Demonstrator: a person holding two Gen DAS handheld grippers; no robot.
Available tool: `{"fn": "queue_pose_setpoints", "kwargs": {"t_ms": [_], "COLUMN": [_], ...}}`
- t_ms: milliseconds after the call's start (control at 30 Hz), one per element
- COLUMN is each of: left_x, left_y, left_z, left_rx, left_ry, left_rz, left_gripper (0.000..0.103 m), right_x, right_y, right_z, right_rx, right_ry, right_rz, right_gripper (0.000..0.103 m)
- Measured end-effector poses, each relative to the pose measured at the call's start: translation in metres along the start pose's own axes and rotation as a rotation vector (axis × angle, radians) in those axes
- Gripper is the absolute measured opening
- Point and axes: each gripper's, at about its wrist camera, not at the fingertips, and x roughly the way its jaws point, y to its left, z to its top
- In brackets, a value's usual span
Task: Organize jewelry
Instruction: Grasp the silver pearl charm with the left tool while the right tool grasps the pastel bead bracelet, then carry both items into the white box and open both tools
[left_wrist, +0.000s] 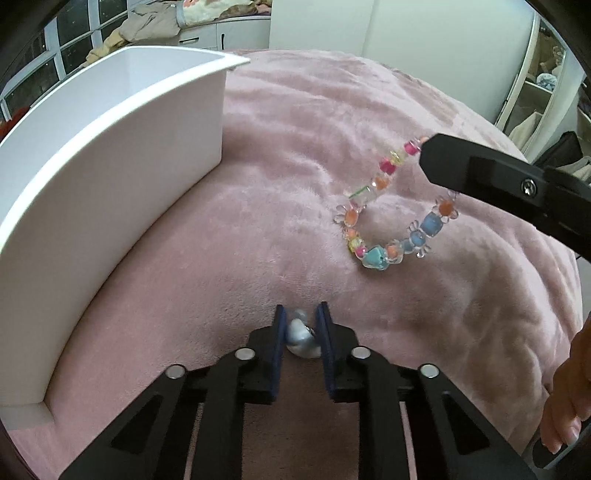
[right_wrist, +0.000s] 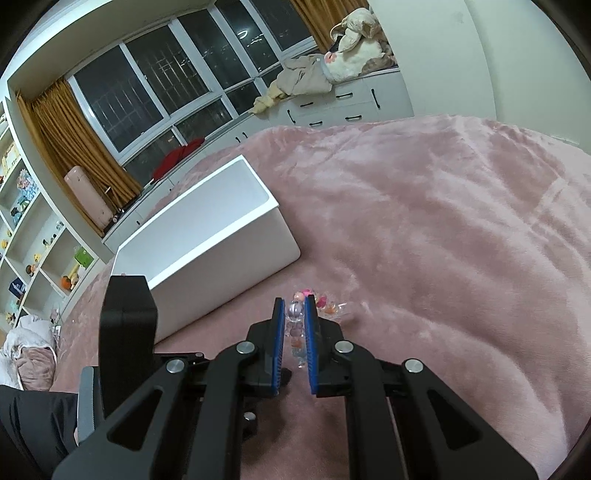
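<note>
My left gripper is shut on a silver-grey piece of jewelry, low over the pink blanket. A colourful beaded bracelet hangs from my right gripper, whose black finger enters from the right in the left wrist view. In the right wrist view my right gripper is shut on the bracelet's beads. An open white box stands to the left; it also shows in the right wrist view, ahead and to the left. I cannot see inside it.
The pink blanket covers the whole bed. The left gripper's black body stands at the left of the right wrist view. White drawers with piled clothes and a window lie beyond the bed.
</note>
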Motion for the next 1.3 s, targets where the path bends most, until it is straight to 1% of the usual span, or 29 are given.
{"fn": "queue_pose_setpoints", "kwargs": {"t_ms": [67, 167, 200, 233, 367, 433, 467, 500, 533, 567, 600, 633, 667, 700, 733, 867, 1000, 1200, 1300], "left_x": [-0.007, -0.018, -0.022, -0.028, -0.044, -0.046, -0.045, -0.041, -0.039, -0.035, -0.031, -0.025, -0.020, -0.015, -0.008, -0.004, -0.014, -0.044, -0.066], "left_y": [0.002, 0.007, 0.009, 0.011, 0.014, 0.016, 0.017, 0.017, 0.017, 0.015, 0.014, 0.013, 0.013, 0.012, 0.012, 0.009, 0.010, 0.015, 0.014], "left_z": [0.000, 0.002, 0.002, 0.003, 0.008, 0.009, 0.008, 0.007, 0.004, 0.002, 0.001, 0.000, -0.001, -0.001, -0.001, -0.003, 0.000, 0.009, 0.017], "left_rx": [-0.007, -0.018, -0.018, -0.019, -0.018, -0.018, -0.016, -0.016, -0.011, -0.001, 0.004, 0.006, 0.007, 0.009, 0.010, 0.016, 0.012, 0.010, 0.011], "left_ry": [-0.012, -0.030, -0.037, -0.045, -0.078, -0.075, -0.068, -0.057, -0.055, -0.053, -0.045, -0.030, -0.018, -0.005, 0.012, 0.011, -0.007, -0.066, -0.114], "left_rz": [-0.005, -0.010, -0.013, -0.022, -0.037, -0.054, -0.059, -0.063, -0.059, -0.046, -0.043, -0.046, -0.045, -0.041, -0.043, -0.038, -0.044, -0.055, -0.065], "left_gripper": [0.020, 0.019, 0.010, 0.006, 0.006, 0.007, 0.019, 0.044, 0.052, 0.054, 0.052, 0.049, 0.039, 0.026, 0.019, 0.019, 0.019, 0.019, 0.019], "right_x": [-0.004, -0.009, -0.010, -0.011, -0.020, -0.025, -0.027, -0.029, -0.030, -0.030, -0.030, -0.030, -0.030, -0.030, -0.030, -0.032, -0.033, -0.039, -0.042], "right_y": [0.002, 0.012, 0.016, 0.019, 0.023, 0.020, 0.016, 0.012, 0.010, 0.008, 0.008, 0.008, 0.009, 0.009, 0.009, 0.008, 0.009, 0.011, 0.014], "right_z": [0.002, 0.006, 0.007, 0.008, 0.011, 0.010, 0.009, 0.008, 0.007, 0.006, 0.005, 0.005, 0.004, 0.004, 0.003, 0.003, 0.005, 0.010, 0.015], "right_rx": [-0.001, -0.050, -0.061, -0.072, -0.079, -0.071, -0.054, -0.041, -0.031, -0.025, -0.024, -0.025, -0.027, -0.029, -0.034, -0.034, -0.026, -0.022, -0.026], "right_ry": [-0.012, -0.010, -0.008, -0.006, -0.022, -0.031, -0.034, -0.037, -0.039, -0.039, -0.039, -0.039, -0.039, -0.037, -0.032, -0.035, -0.046, -0.064, -0.073], "right_rz": [0.004, -0.005, -0.007, -0.009, -0.016, -0.020, -0.018, -0.014, -0.016, -0.020, -0.024, -0.026, -0.026, -0.028, -0.032, -0.032, -0.024, -0.011, -0.008], "right_gripper": [0.011, 0.011, 0.011, 0.011, 0.011, 0.011, 0.011, 0.011, 0.011, 0.011, 0.011, 0.011, 0.011, 0.011, 0.011, 0.011, 0.011, 0.011, 0.011]}}
